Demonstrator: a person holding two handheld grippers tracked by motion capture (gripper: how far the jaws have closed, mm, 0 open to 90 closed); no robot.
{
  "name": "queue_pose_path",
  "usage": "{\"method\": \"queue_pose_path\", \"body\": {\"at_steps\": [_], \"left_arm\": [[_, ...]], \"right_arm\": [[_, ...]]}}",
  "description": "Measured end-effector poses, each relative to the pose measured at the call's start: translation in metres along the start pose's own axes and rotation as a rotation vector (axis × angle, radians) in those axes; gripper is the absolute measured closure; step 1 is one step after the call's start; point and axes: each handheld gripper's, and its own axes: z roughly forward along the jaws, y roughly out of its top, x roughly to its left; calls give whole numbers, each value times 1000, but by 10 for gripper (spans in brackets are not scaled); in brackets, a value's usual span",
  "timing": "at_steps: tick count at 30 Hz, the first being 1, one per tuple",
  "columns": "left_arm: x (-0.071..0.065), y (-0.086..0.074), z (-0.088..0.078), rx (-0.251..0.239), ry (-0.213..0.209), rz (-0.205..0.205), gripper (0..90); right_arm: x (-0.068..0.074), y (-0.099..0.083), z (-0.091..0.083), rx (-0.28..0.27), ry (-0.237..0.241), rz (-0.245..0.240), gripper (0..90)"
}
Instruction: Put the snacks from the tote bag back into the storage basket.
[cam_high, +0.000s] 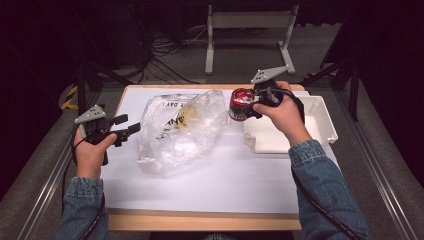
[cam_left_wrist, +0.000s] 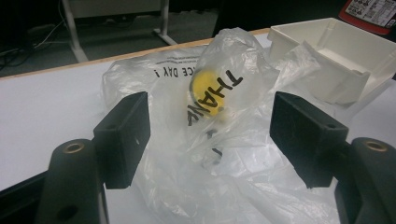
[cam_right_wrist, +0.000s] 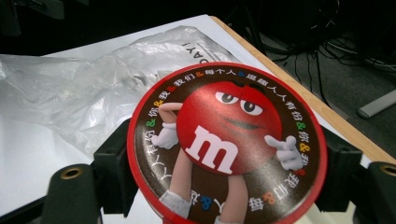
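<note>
A round red tin (cam_high: 241, 103) with a cartoon candy figure on its lid (cam_right_wrist: 227, 143) is held above the table at the back, between the bag and the tray. My right gripper (cam_high: 248, 106) is shut on the tin, one jaw on each side. A crumpled clear plastic bag (cam_high: 180, 127) with black lettering and a yellow patch (cam_left_wrist: 209, 91) lies on the white table. My left gripper (cam_high: 129, 126) stands open just left of the bag, jaws pointing at it with nothing between them (cam_left_wrist: 210, 140).
A shallow white tray (cam_high: 320, 120) sits at the right of the table, under my right hand. The table's wooden edge (cam_high: 200, 220) runs along the front. Cables and a frame's metal legs (cam_high: 249, 30) stand on the floor beyond.
</note>
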Motion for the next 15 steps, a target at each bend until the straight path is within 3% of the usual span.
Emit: {"method": "queue_pose_path", "body": {"at_steps": [15], "left_arm": [[-2, 0, -1, 5, -1, -5, 294]], "right_arm": [[-27, -16, -16, 26, -56, 17, 249]]}}
